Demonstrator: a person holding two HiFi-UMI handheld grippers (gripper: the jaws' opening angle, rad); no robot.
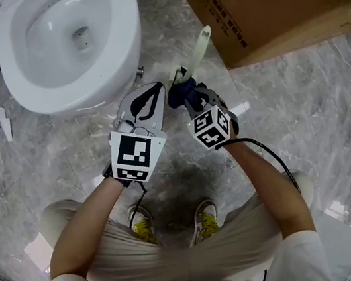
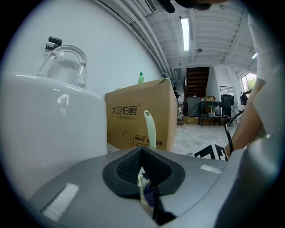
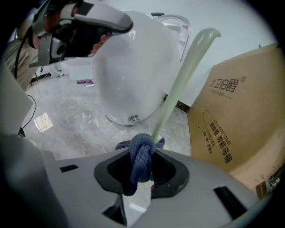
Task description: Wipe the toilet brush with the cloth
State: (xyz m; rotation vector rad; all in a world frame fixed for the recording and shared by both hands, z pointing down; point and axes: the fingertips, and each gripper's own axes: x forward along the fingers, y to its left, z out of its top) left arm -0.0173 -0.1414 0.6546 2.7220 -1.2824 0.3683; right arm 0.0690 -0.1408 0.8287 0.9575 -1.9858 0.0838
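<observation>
between the fingers of the right gripper [image 3: 141, 171] the cloth [image 3: 139, 158] is pinched as a thick dark-blue roll. the fingers are closed narrow on it and a bunch of it stands proud past their tips. just beyond those tips the brush [image 3: 180, 82] touches the cloth, and its pale green handle slants up and away from there. the left gripper [image 2: 143, 176] has its fingers closed on the lower part of the brush, with the handle rising straight ahead of them. a scrap of blue shows in that same gap; i can't tell whether it's caught there or only lying against the brush.

what could go wrong, as i judge it:
- the cloth is held as a roll, not spread, so it meets the handle on a small patch. a stroke along the handle could skip most of the surface.
- dragging the roll could pull it out from between the right fingers, since only a fold is gripped.
- if the blue scrap is trapped in the left fingers, a pull by the right would tug against the other grip and twist the brush.
- the two grippers sit nearly touching, so a long stroke risks knocking them together.
- the handle's far end points toward the box [image 3: 240, 120], with the toilet [image 3: 133, 67] close on the other side. a swing could hit either.

writing: the box reads "大卫伯爵" with an ® mark. further small print on it includes the word "toilet"; the rest is too small to read.
</observation>
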